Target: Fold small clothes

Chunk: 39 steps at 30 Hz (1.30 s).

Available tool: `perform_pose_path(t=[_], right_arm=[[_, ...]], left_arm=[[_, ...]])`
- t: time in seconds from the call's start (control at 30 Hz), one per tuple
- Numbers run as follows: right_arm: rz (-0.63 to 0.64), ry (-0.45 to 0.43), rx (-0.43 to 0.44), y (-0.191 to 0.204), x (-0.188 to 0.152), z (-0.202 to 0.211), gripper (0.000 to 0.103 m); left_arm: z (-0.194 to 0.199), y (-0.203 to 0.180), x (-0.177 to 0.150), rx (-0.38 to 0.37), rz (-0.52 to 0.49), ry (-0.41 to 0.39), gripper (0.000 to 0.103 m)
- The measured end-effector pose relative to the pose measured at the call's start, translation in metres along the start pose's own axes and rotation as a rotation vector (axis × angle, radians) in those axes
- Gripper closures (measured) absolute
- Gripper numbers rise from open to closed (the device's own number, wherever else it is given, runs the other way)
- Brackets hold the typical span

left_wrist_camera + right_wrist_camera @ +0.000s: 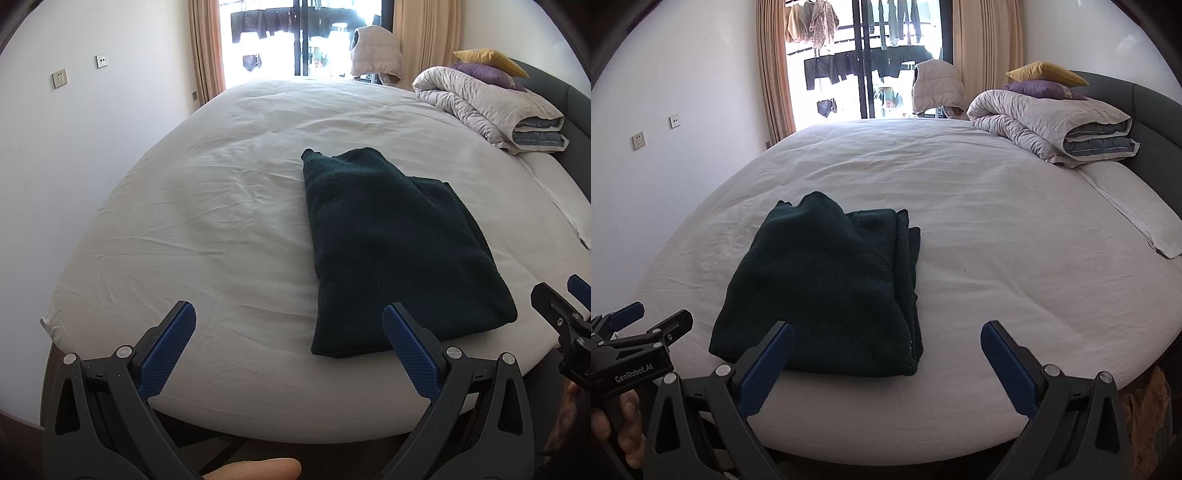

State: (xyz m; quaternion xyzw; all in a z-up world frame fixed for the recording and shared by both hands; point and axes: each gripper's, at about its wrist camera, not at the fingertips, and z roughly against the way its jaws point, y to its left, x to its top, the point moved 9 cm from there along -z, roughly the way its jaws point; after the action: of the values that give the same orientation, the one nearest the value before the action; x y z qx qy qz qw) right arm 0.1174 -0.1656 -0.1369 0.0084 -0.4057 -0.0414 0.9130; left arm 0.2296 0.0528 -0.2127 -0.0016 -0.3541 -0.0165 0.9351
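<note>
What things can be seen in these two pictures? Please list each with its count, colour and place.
garment: one, dark green, folded, on the near part of the bed
bed: one, white sheet, fills the middle
duvet: one, pale grey, rolled, far right on the bed
cushions: two, yellow over purple, on the duvet
vest: one, off-white, by the window
curtains: two, tan, beside the window
wall sockets: two, white, left wall
left gripper: one, black with blue pads, open, empty
right gripper: one, same colours, open, empty
</note>
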Motion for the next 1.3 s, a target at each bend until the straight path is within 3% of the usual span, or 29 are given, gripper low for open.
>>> perform_pose_path(t=[1.3], right_arm=[[0.001,0.016,0.011,0.0038,-0.0048,-0.0055,0.0]], left_arm=[[0.0009,-0.0018,-0.002,-0.002,-0.001,-0.001,0.0]])
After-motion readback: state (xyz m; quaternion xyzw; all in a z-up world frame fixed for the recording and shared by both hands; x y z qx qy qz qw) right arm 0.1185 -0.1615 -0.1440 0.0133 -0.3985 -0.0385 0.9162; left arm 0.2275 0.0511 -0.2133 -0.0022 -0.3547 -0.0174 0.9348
